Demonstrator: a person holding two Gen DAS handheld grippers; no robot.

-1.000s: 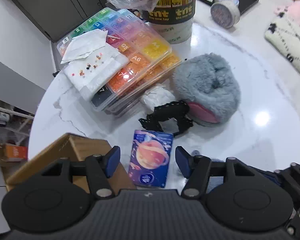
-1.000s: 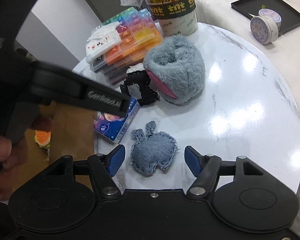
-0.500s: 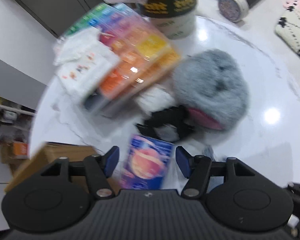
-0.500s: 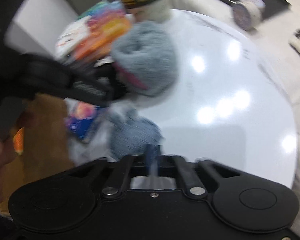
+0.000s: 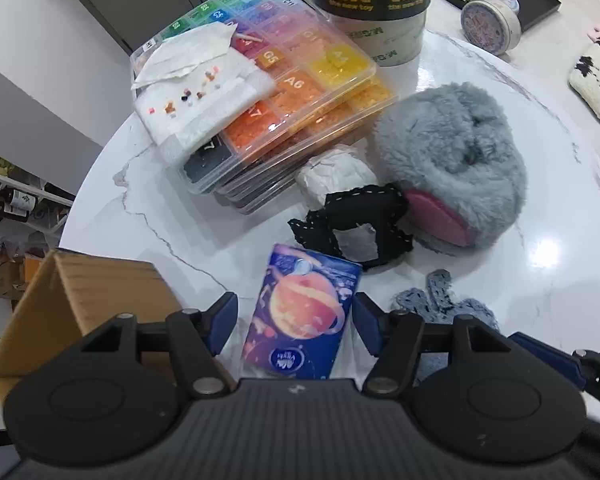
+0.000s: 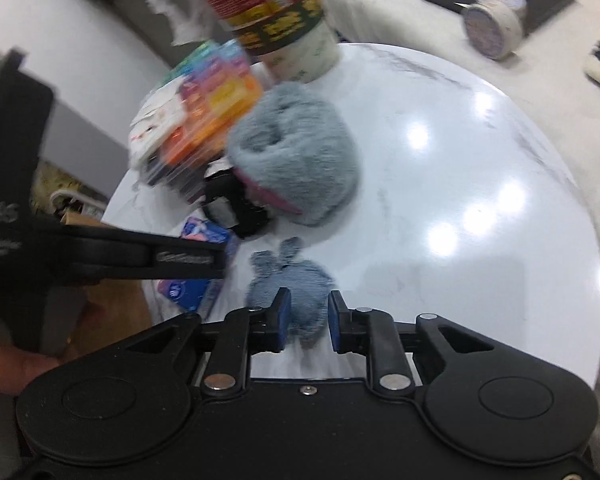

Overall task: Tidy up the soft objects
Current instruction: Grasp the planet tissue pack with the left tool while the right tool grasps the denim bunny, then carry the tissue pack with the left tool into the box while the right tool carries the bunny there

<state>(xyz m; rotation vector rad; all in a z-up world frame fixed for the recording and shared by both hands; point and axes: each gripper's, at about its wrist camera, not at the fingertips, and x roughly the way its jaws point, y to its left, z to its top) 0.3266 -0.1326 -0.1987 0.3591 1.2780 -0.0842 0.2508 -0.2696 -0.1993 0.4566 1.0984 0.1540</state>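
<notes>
Denim apple [image 6: 296, 292] is lying on the table [image 6: 460, 280] near its front edge, between the right gripper [image 6: 305, 320] pads, whose jaws are opening; contact is blurred. Better to re-close square on the body, not the leaf. The left gripper [image 5: 294, 322] is hanging open over the pack [image 5: 304, 320]. Bare tabletop is lying rightward; the plush [image 6: 296, 152] and left gripper are crowding the left.
</notes>
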